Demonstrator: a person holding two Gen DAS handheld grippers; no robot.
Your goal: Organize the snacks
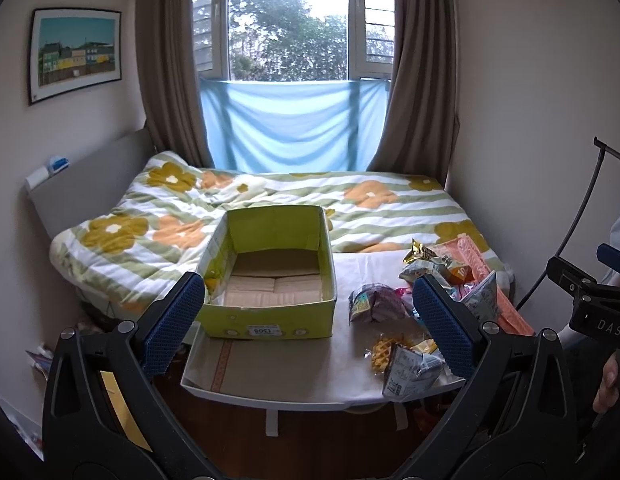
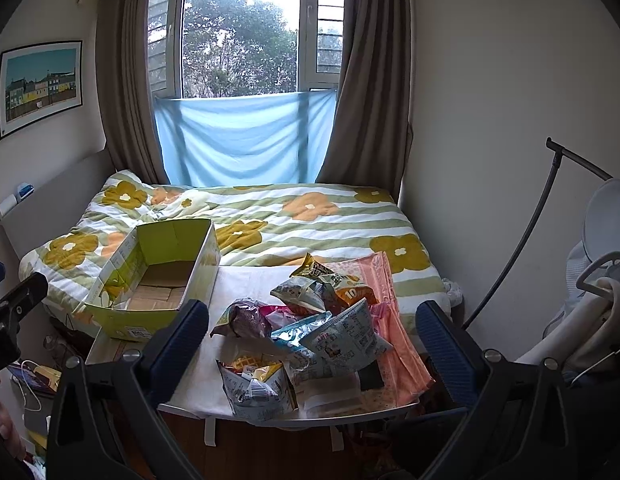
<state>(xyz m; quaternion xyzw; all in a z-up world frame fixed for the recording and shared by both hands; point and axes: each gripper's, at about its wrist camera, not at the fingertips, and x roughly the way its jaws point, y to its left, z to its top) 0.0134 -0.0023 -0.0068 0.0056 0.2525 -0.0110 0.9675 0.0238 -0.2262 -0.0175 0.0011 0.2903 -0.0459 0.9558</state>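
Observation:
An open yellow-green cardboard box point(image 1: 269, 316) point(image 2: 121, 320) stands on the left half of a small white table point(image 1: 277, 372) point(image 2: 237, 280), with nothing but its flaps inside. A heap of snack packets point(image 1: 426, 280) point(image 2: 305, 320) lies on the table's right half, among them a waffle packet point(image 1: 384, 352) point(image 2: 245, 360) and a purple packet point(image 1: 374, 302) point(image 2: 245, 320). My left gripper point(image 1: 310, 320) hovers open, short of the table's near edge, facing the box. My right gripper point(image 2: 314, 344) is open too, held before the snack heap. Neither holds anything.
A bed point(image 1: 237, 204) point(image 2: 293, 212) with a flowered quilt lies directly behind the table. A pink folded cloth point(image 2: 394, 344) sits under the snacks at the table's right. A chair and a curved lamp arm point(image 2: 550, 216) stand to the right. Wooden floor shows below the table.

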